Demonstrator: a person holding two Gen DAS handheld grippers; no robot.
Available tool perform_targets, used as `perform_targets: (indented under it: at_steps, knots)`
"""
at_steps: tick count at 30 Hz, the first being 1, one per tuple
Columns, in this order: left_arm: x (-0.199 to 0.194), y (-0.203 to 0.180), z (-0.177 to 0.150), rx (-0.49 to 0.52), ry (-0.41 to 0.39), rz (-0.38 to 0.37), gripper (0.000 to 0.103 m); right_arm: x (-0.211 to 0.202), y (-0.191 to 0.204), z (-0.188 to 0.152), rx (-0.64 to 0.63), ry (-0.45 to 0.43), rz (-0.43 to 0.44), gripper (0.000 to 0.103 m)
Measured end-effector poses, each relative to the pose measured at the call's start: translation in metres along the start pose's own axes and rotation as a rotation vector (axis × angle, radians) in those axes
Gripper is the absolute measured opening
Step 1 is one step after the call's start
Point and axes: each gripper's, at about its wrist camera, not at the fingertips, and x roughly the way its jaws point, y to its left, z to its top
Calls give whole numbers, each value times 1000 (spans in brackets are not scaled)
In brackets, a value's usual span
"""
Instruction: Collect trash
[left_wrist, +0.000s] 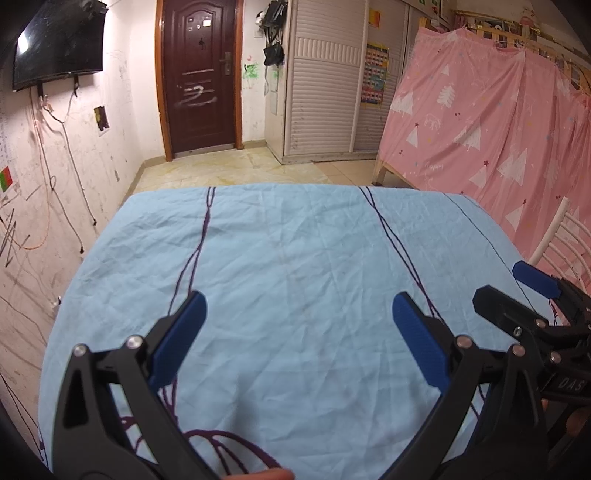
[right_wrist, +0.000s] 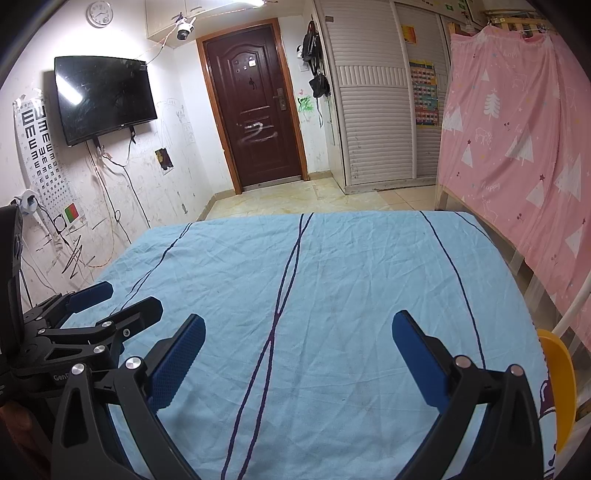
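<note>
No trash shows in either view. A table under a wrinkled light blue cloth (left_wrist: 295, 240) with thin purple lines fills both views. My left gripper (left_wrist: 298, 299) hovers open over the cloth's near half, with nothing between its blue pads. Just to its right, my right gripper (left_wrist: 498, 280) is open too. In the right wrist view my right gripper (right_wrist: 299, 317) stands open over the blue cloth (right_wrist: 351, 266), holding nothing, and the left gripper (right_wrist: 132, 294) sits close by at the left edge, also open.
A pink curtain (left_wrist: 480, 122) hangs along the table's right side, with a white chair back (left_wrist: 561, 236) and a yellow seat (right_wrist: 557, 373) beside it. Beyond the far edge lie tiled floor (right_wrist: 295, 195), a brown door (right_wrist: 255, 110) and a white wardrobe (right_wrist: 373, 110). A TV (right_wrist: 103, 96) and cables hang on the left wall.
</note>
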Motion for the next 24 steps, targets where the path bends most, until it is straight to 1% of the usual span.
perform_targets:
  at_steps: [6,11,13,24]
  knots:
    - [0,1,-3,7,-1,-5,97,0,0,0,0,1,0,94]
    - [-7,-1,-5,25,-22,-17,97,0,0,0,0,2,0,94]
    - [-8,-2,-6,31,-26,-4,97,0,0,0,0,2,0,94]
    - [-8,-5,-4,38,-17,13,97,0,-1,-2,2,2,-1,94]
